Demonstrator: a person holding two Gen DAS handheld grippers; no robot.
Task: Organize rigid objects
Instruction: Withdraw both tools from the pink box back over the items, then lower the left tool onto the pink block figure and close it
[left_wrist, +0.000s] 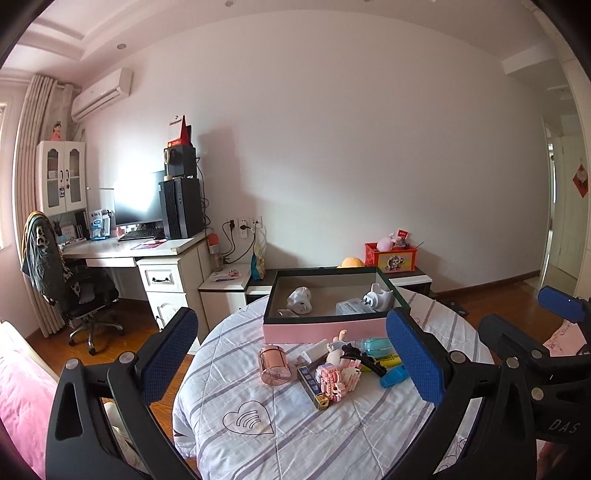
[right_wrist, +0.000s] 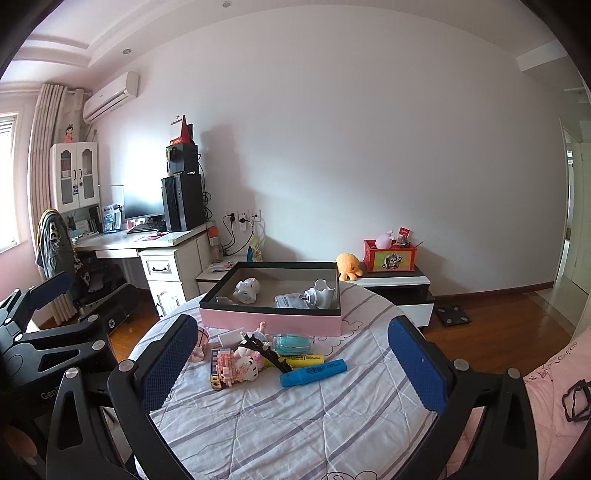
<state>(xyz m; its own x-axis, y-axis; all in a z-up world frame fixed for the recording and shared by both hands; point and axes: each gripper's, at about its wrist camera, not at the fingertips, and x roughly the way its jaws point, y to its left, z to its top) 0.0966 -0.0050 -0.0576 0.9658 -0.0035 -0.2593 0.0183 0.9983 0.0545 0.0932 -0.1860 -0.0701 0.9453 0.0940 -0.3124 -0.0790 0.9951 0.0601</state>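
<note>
A: What are the grippers doing?

B: Both are hanging above the near edge of the round table (right_wrist: 295, 424), which is wearing a striped quilt. The left gripper (left_wrist: 291, 354) is spread wide with nothing between its blue pads, and the right gripper (right_wrist: 293, 363) is standing just as wide and just as empty.

A: And the things to sort?

B: They are lying in a loose pile at the table's middle, just in front of the pink box (right_wrist: 271, 321). A blue marker (right_wrist: 313, 372) is lying nearest the right gripper, touching a yellow marker (right_wrist: 301, 359) behind it. A black hair clip (right_wrist: 267, 353) is lying across a pink brick figure (right_wrist: 236, 367), with a teal case (right_wrist: 293, 342) behind them. A pink round jar (left_wrist: 274, 364) is standing upright at the pile's left.

A: Is the box holding anything?

B: Yes. A white piggy bank (right_wrist: 246, 290), a white plug-in device (right_wrist: 320, 293) and a flat white adapter (right_wrist: 288, 301) are sitting inside it.
</note>
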